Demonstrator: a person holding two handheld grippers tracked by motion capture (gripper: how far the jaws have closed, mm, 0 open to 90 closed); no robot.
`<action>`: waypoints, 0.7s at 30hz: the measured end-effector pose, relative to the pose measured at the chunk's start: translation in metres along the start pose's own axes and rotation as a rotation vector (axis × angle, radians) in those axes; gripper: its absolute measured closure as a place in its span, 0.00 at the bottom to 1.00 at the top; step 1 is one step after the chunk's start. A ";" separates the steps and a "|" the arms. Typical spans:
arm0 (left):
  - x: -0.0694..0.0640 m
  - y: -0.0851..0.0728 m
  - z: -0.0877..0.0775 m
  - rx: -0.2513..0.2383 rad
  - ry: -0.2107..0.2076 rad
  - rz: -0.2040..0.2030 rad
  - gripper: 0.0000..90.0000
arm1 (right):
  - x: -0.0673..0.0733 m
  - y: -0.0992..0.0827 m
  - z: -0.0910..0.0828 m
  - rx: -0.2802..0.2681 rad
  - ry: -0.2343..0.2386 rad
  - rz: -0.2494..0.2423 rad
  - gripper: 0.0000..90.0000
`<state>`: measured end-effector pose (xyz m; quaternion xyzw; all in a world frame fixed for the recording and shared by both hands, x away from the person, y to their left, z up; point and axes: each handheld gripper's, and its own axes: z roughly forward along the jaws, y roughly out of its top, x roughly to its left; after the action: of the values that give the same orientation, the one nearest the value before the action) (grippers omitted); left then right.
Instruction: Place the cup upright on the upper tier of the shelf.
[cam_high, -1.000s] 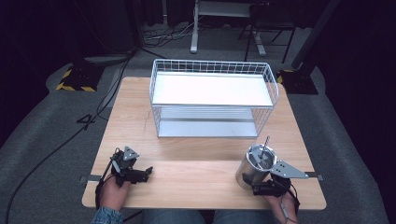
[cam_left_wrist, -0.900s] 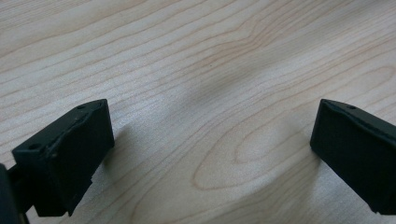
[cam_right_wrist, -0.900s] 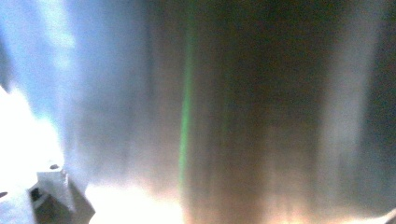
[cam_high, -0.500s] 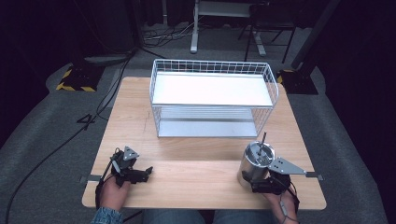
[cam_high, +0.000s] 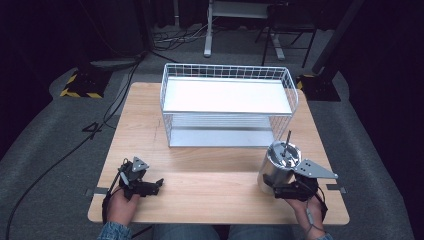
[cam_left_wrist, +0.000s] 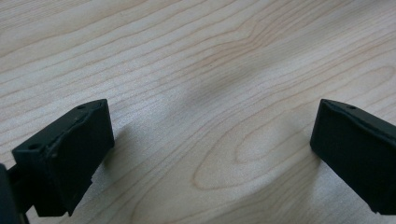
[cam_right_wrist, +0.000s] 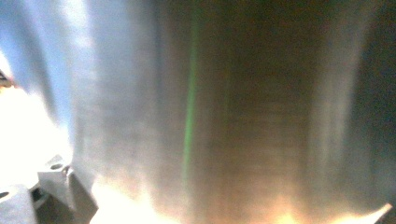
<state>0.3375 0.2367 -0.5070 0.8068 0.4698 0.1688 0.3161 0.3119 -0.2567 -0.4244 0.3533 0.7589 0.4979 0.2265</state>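
- While the right gripper (cam_high: 272, 186) sits at the table's near right, its jaws are closed on the base of a steel cup (cam_high: 278, 163), which stands upright on the table (cam_high: 215, 170).
- Cup position: near right quarter of the table, just in front of the basket's right front corner and apart from it.
- Cup contents: a thin dark rod (cam_high: 286, 141) stands in the cup and leans out over its rim toward the basket.
- Right gripper view: the cup's brushed wall (cam_right_wrist: 224, 116) stands very close to the lens, with one pale jaw tip against it at lower left; the picture is blurred and overexposed along the bottom.
- Left gripper (cam_high: 152, 186): lies low at the table's near left, held in the person's left hand (cam_high: 121, 205), well apart from the cup.
- Left gripper view: both black jaws are spread wide, with bare wood grain (cam_left_wrist: 210, 93) between them; nothing is gripped.
- Basket (cam_high: 227, 70): white wire, at the middle of the far half of the table, with a white sheet across its inside; no gripper touches it.
- Grey plate (cam_high: 312, 170): rides on top of the right gripper, beside the cup.
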 end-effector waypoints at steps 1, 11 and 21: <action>0.000 0.000 0.000 0.000 0.000 0.000 0.00 | 0.000 0.006 -0.002 0.004 -0.002 0.001 0.04; 0.000 0.000 0.000 0.000 0.000 0.000 0.00 | -0.005 0.035 -0.008 0.005 0.001 0.019 0.04; 0.000 0.000 0.000 0.000 0.000 0.000 0.00 | -0.016 0.074 -0.009 0.006 0.016 0.048 0.04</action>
<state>0.3375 0.2367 -0.5070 0.8068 0.4698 0.1688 0.3161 0.3386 -0.2557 -0.3534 0.3682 0.7535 0.5037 0.2071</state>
